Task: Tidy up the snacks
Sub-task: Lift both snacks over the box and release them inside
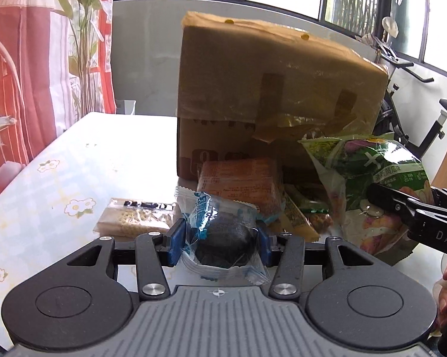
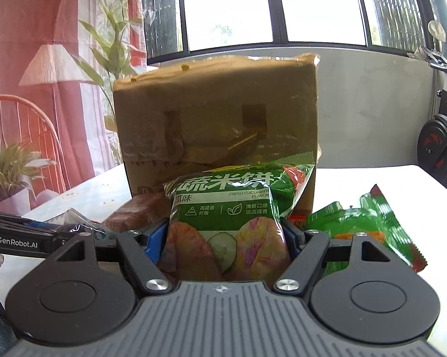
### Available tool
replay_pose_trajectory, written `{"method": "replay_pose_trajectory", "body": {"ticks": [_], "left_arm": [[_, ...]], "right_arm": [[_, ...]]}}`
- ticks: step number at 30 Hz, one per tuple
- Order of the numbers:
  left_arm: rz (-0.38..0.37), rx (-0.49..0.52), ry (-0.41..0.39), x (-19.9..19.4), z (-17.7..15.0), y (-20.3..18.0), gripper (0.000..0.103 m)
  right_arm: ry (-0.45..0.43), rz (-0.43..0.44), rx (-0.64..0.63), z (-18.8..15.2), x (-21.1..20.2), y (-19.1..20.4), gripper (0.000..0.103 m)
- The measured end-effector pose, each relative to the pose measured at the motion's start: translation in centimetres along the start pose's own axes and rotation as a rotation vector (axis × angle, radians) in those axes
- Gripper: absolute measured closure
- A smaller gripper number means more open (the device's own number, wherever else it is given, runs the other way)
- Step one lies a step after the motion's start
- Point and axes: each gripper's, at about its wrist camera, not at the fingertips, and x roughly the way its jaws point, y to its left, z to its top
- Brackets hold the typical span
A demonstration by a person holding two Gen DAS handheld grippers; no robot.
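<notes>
Because the snacks lie heaped against the front of the tall taped brown cardboard box [image 1: 280,89], each gripper has taken one packet from that pile, presumably so the pieces can be sorted one at a time. With its blue pads pressed on both sides, the left gripper [image 1: 219,245] is closed narrowly on a small clear-and-blue wrapper holding a round dark cake [image 1: 223,238]; a grip across the cake's width probably keeps the slippery film from sliding out. Much wider apart, the right gripper's [image 2: 226,238] jaws clamp the lower part of a puffy green cucumber rice-cracker bag [image 2: 232,214], which stands upright in front of the box. Left at the box's foot on the pale floral tablecloth [image 1: 59,184] are an orange-brown wrapped block [image 1: 241,181], a clear-wrapped pale cracker bar [image 1: 134,217] to the box's left, and crumpled green packets [image 2: 363,223] to its right.
</notes>
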Motion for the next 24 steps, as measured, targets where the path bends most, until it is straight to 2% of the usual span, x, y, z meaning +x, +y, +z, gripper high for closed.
{"method": "replay_pose_trajectory", "body": {"ticks": [4, 9, 15, 19, 24], "left_arm": [[0.005, -0.002, -0.053, -1.3, 2.0, 0.4, 0.052], [0.023, 0.064, -0.157, -3.1, 5.5, 0.3, 0.051], [-0.007, 0.078, -0.253, -4.3, 10.1, 0.0, 0.051], [-0.037, 0.097, -0.271, -3.2, 13.6, -0.8, 0.051], [-0.047, 0.098, -0.304, -0.5, 17.4, -2.4, 0.051]], "right_arm": [[-0.062, 0.000, 0.019, 1.7, -1.4, -0.2, 0.027], [-0.151, -0.008, 0.027, 4.3, -2.8, -0.7, 0.027], [-0.267, -0.008, 0.026, 8.8, -4.0, -1.7, 0.027], [-0.283, -0.014, -0.015, 12.8, -2.2, -2.4, 0.027], [-0.284, -0.046, -0.078, 17.8, 3.1, -2.8, 0.027]]}}
